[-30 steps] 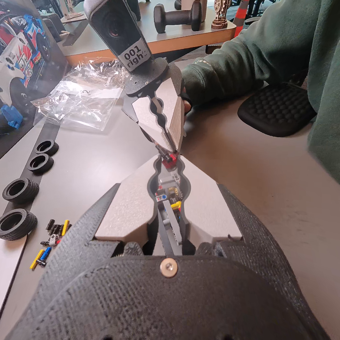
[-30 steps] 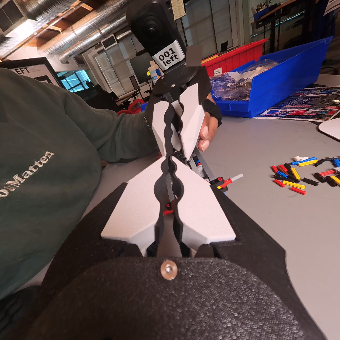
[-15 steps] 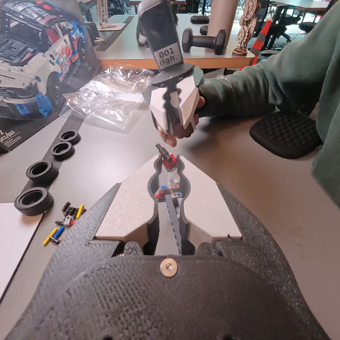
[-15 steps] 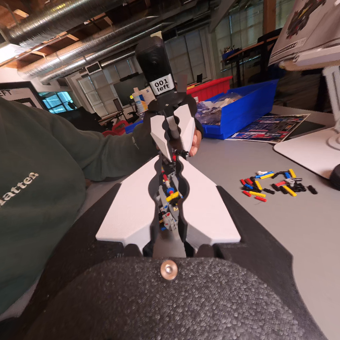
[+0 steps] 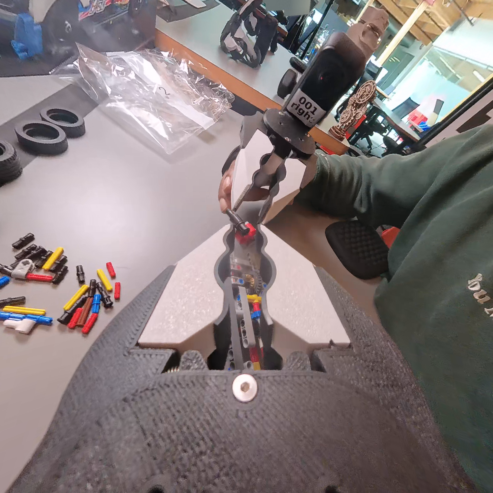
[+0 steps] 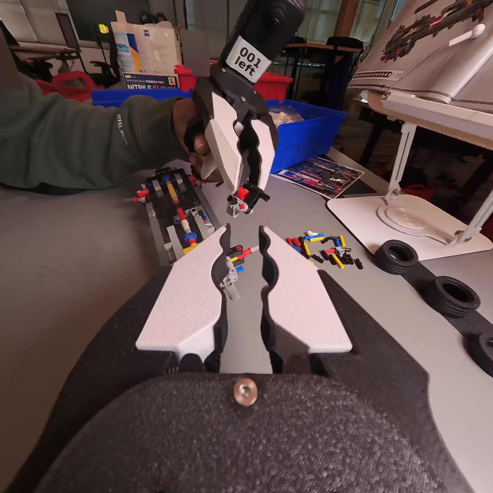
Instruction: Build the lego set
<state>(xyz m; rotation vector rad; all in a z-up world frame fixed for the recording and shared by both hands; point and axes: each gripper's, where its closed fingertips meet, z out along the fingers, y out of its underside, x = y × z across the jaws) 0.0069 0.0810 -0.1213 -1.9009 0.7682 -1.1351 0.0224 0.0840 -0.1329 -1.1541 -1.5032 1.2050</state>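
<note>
My left gripper (image 5: 244,230) is shut on a small sub-assembly (image 5: 245,234) of a red block, a grey part and a black pin (image 5: 236,219) that sticks out up-left. It is held in the air, and it also shows in the right wrist view (image 6: 241,201). The long dark chassis (image 6: 174,210) with red, yellow and blue parts lies flat on the grey table (image 6: 66,253) below. My right gripper (image 6: 244,229) is open and empty, its tips a short way from the sub-assembly. In the left wrist view its fingers (image 5: 238,197) flank the black pin.
Loose coloured pins (image 5: 88,301) lie in a heap on the table (image 6: 324,249). Black tyres (image 6: 396,256) stand in a row at the side. A crumpled clear bag (image 5: 149,93), a blue bin (image 6: 306,133), a booklet stand (image 6: 416,221) and a black pad (image 5: 357,250) surround the work area. Only a small space, under 4 cm, lies between the two pairs of fingers.
My right gripper has opened and its tips are back near the black pin after drawing away. My left gripper has swung with the sub-assembly; the chassis now lies in full view on the table.
</note>
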